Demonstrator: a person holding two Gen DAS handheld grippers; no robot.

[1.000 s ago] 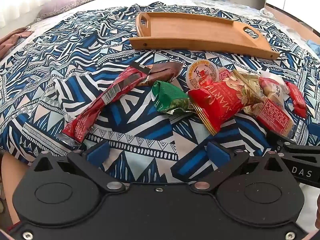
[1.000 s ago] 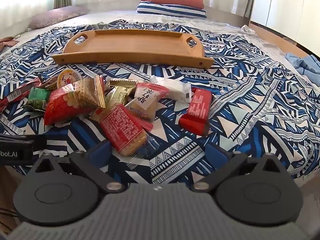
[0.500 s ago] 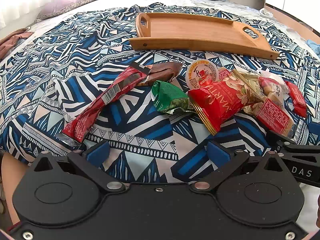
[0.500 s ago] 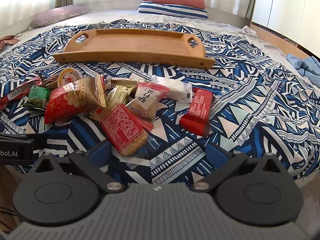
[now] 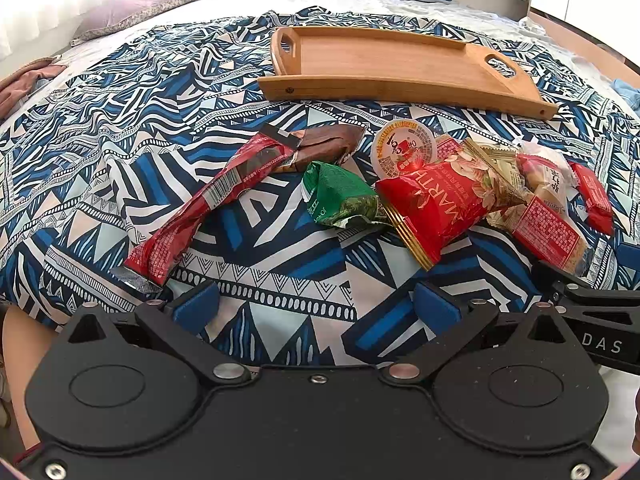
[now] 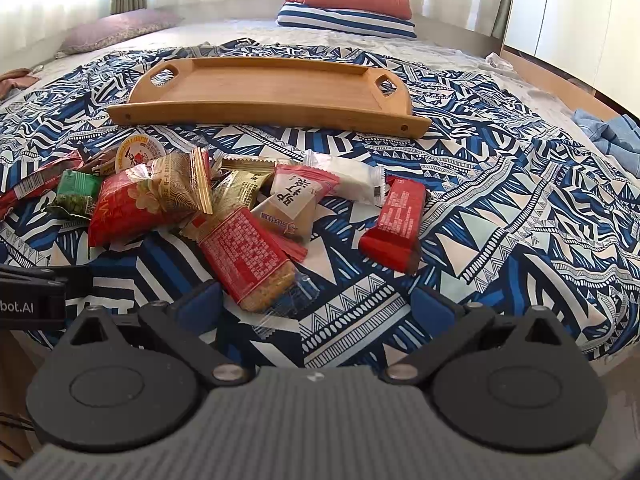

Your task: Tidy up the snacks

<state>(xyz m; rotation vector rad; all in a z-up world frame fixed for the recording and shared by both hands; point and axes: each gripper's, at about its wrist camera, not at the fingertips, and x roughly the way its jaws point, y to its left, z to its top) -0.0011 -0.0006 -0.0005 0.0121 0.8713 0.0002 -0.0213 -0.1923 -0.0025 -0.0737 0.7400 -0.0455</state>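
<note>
A patterned blue-and-white bedspread [image 6: 500,208] fills both wrist views, rumpled into soft ridges. Across the upper middle of each frame lies an empty wooden tray [image 6: 264,88], the likely home for the snacks, well apart from the pile below it.

The snacks sit heaped in the centre of the left view and the centre-left of the right view. The biggest is a long red wrapper [image 5: 200,208] slanting toward the lower left of the left view, then a red nut bag [image 5: 444,204], propped on its neighbours. Below it in the right view a red-labelled cracker pack [image 6: 244,256] points at the camera, its clear tail just beside the right gripper [image 6: 316,304]. A red bar [image 6: 396,224] lies alone at centre right. Smaller still: a green packet [image 5: 340,196], a brown bar [image 5: 324,146] and a round jelly cup [image 5: 404,146].

Both tools hang at the bottom edge with fingers spread wide and nothing between them, the left gripper [image 5: 316,308] over bare cloth.

The risks look plain enough. The wrappers overlap, so a grab at the nut bag could drag or tip its neighbours. Slick foil may squirt from the pads, and a low pinch could catch a fold of bedspread and tug the whole heap. Set on soft bedding, the tray may rock when loaded at one end.
</note>
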